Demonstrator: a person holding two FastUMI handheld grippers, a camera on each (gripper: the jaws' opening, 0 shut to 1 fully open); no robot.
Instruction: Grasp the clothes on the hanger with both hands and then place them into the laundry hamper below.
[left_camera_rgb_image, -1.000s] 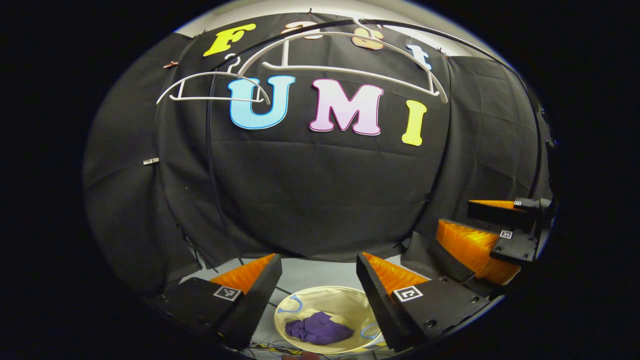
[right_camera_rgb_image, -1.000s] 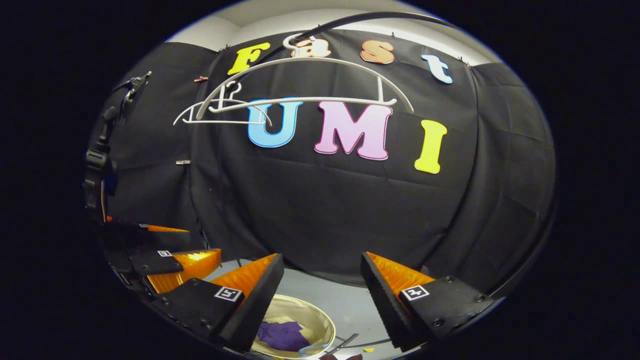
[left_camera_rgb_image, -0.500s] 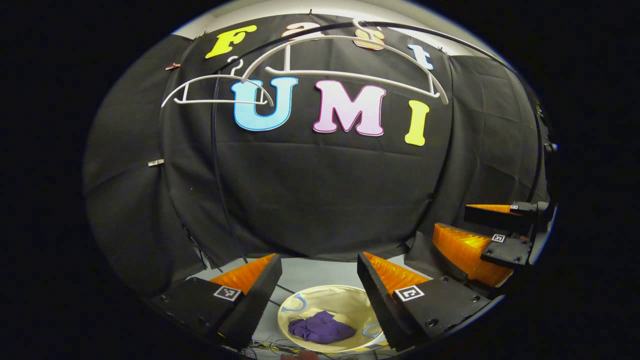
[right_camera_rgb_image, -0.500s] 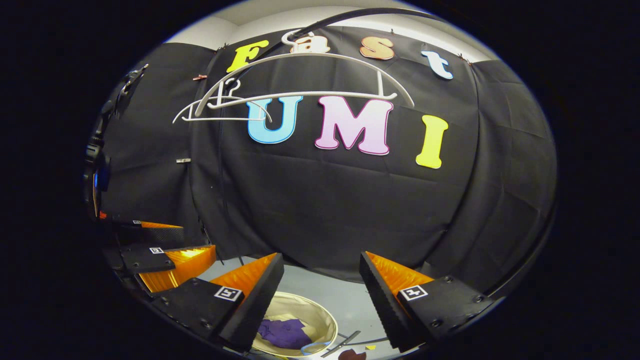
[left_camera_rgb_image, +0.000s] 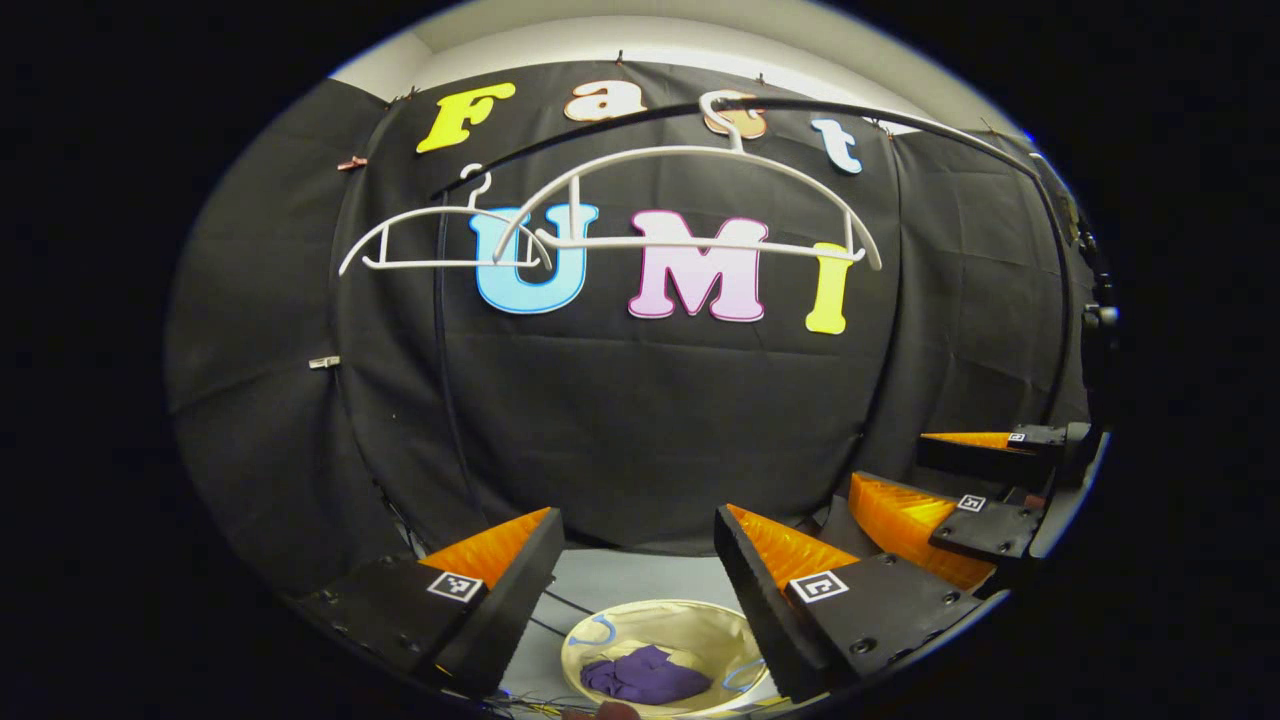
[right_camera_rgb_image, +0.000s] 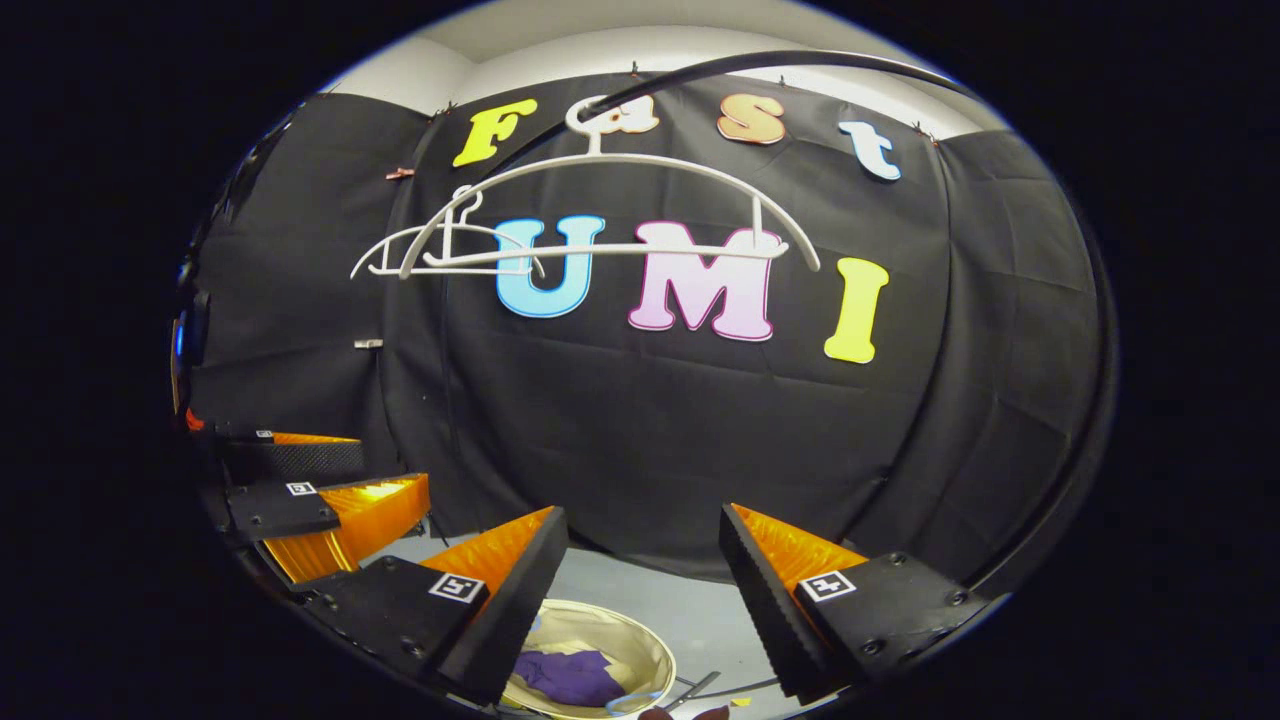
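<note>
Left gripper: jaws stand wide apart and hold nothing; no object touches either finger. Right gripper: jaws likewise stand wide apart and hold nothing. In the left gripper view the right gripper appears at the right edge, its jaws apart and unloaded. In the right gripper view the left gripper appears at the left edge, also parted and unloaded.

Below and between the fingers, on the grey floor, stands the round cream laundry hamper. The purple clothes lie crumpled inside it, on its bottom. In the right gripper view the hamper is partly hidden behind the near finger, and the clothes are cut off at the lower edge. Thin cables and a few small items lie on the floor beside the hamper; these are too small to identify.

Farther back, two white hangers hang bare from a dark curved rail: a large hanger in front and a smaller hanger to its left. Behind them hangs the black cloth wall.
</note>
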